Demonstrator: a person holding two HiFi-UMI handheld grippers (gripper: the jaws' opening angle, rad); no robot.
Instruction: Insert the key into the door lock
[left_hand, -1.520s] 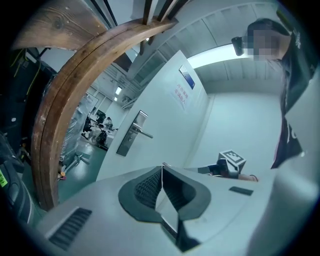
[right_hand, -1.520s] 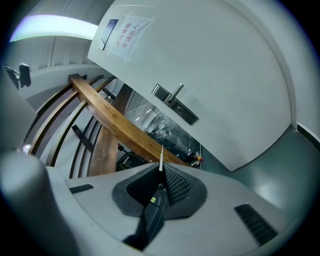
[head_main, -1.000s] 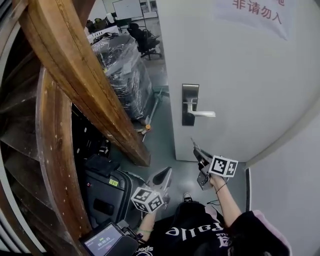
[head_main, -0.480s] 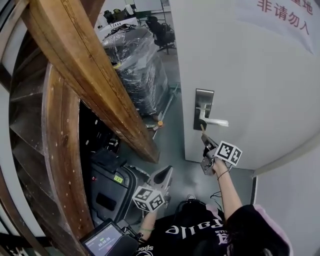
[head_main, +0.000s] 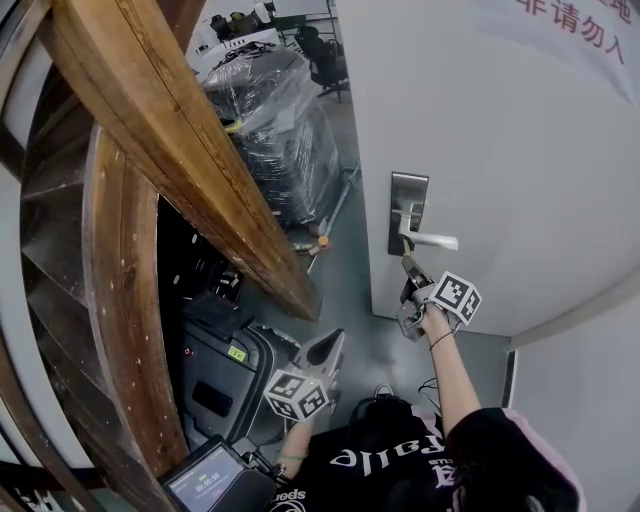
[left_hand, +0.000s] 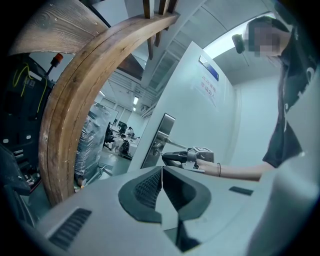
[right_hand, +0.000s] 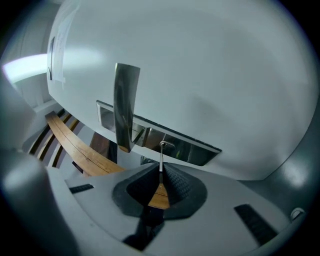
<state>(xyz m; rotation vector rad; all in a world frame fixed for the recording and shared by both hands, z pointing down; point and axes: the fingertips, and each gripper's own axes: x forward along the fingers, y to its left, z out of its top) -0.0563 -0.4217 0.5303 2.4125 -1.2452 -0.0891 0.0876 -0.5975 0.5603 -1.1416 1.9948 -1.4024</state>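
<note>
lock plate (head_main: 408, 188) shining glossy metal | door (head_main: 520, 150) looking matt, smooth | my key (right_hand: 161, 157) gleaming — thin metal | beam (head_main: 150, 130) showing grained wood

The key (right_hand: 160, 156) shows only as a thin edge-on blade, and its head is buried between the jaws of the right claw (right_hand: 160, 169). Whether its tip touches the lock plate (right_hand: 192, 151) cannot be told. In the head view the key is too small to make out, and the door's sign (head_main: 570, 30) is cut by the top edge.
</note>
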